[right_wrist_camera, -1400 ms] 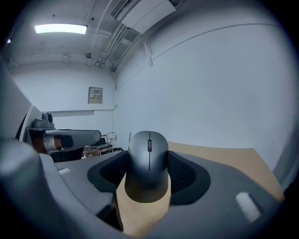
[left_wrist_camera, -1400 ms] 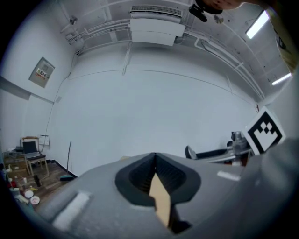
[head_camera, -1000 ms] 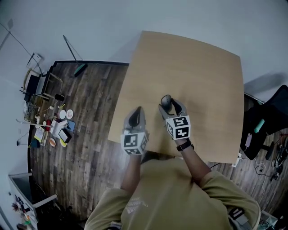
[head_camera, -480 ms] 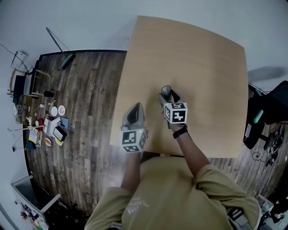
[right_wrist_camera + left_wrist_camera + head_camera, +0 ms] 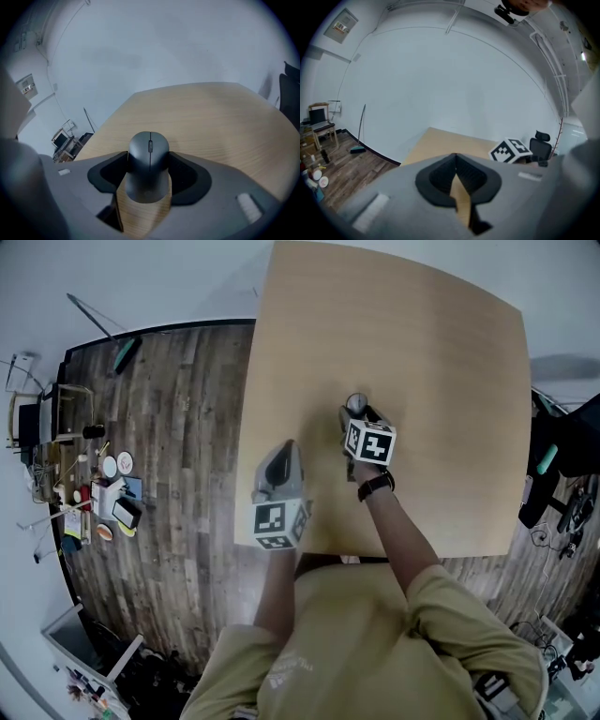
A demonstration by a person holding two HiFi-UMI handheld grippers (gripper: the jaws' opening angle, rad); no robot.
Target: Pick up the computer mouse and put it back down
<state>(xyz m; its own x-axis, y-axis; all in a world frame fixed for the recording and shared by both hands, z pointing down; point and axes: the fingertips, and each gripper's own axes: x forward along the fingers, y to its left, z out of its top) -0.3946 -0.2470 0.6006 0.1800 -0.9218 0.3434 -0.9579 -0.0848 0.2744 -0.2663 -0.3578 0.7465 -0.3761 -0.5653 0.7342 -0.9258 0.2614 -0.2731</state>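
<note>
A dark grey computer mouse (image 5: 148, 164) sits between the pads of my right gripper (image 5: 148, 154), which is shut on its two sides. In the head view the mouse (image 5: 356, 404) pokes out beyond that gripper (image 5: 359, 416) over the middle of the light wooden table (image 5: 431, 343). I cannot tell whether it touches the tabletop. My left gripper (image 5: 284, 454) hovers near the table's left front edge, with its fingertips together and nothing between them. In its own view the left gripper (image 5: 455, 157) points across the table (image 5: 440, 143), and the right gripper's marker cube (image 5: 511, 150) shows beside it.
Dark wood floor lies left of the table, with small clutter (image 5: 108, 498) and a broom (image 5: 117, 348) by the wall. A black office chair (image 5: 562, 465) stands off the table's right edge. A pale wall runs behind the table.
My right gripper has carried the mouse farther out over the table and tipped down toward the top. The left gripper has shifted forward a little and stays shut.
</note>
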